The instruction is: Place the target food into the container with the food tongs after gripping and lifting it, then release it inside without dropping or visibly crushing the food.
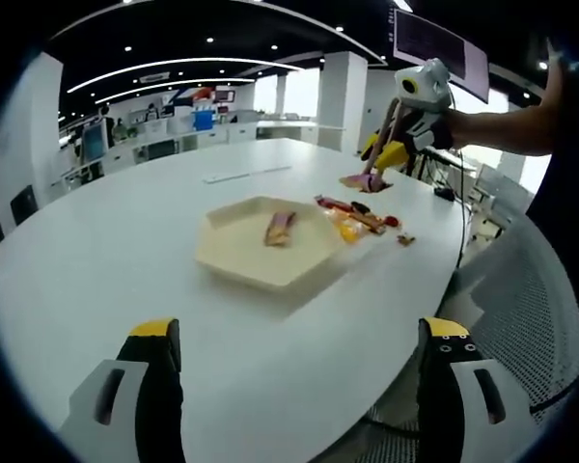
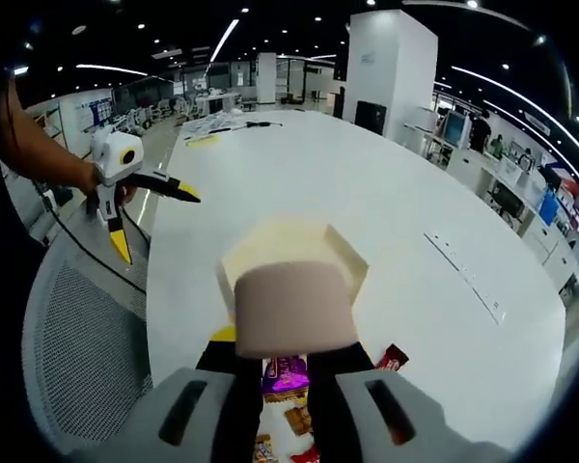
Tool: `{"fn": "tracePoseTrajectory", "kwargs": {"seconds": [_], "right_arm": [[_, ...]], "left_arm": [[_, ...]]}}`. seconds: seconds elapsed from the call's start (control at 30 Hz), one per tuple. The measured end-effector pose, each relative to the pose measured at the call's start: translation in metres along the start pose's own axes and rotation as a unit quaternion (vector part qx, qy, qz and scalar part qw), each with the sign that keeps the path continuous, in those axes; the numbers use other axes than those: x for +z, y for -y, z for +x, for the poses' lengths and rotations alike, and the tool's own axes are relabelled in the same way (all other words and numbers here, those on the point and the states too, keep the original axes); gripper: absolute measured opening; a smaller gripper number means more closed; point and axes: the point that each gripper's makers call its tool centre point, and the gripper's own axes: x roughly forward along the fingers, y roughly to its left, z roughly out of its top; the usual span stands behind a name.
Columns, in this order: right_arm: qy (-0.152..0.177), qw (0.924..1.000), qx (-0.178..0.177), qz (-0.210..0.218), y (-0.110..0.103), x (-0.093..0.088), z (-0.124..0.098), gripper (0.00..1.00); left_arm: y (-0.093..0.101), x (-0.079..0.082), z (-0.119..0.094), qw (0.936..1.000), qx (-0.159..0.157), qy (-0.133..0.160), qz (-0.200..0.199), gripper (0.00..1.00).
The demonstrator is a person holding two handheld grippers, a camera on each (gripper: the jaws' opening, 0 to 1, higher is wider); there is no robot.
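A cream hexagonal container [image 1: 234, 253] sits mid-table with one brown snack bar [image 1: 279, 228] inside. A pile of wrapped snacks [image 1: 359, 216] lies just right of it. My right gripper [image 1: 398, 145] hovers beyond the pile, shut on beige food tongs [image 1: 378, 152] whose tips pinch a purple packet [image 1: 361, 180] just above the table. In the right gripper view the tongs [image 2: 294, 309] rise between the jaws of my right gripper [image 2: 288, 355], with the purple packet [image 2: 285, 371] below and the container [image 2: 343, 253] beyond. My left gripper [image 1: 299, 333] is open over bare table, also seen as left gripper [image 2: 154, 222].
The white oval table [image 1: 96, 241] has a curved edge at the right, with a grey mesh chair [image 1: 531, 318] beside it. A black cable [image 1: 461, 231] hangs off that edge. A power strip [image 2: 468, 275] lies farther along the table. Office desks stand behind.
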Motion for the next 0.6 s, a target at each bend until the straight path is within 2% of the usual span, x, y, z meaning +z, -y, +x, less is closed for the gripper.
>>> {"fn": "tracePoseTrajectory", "kwargs": {"seconds": [0.6], "right_arm": [[0.011, 0.9991, 0.027, -0.031, 0.0, 0.044, 0.041, 0.16]], "left_arm": [[-0.004, 0.002, -0.002, 1.0, 0.007, 0.007, -0.002, 0.99]]}}
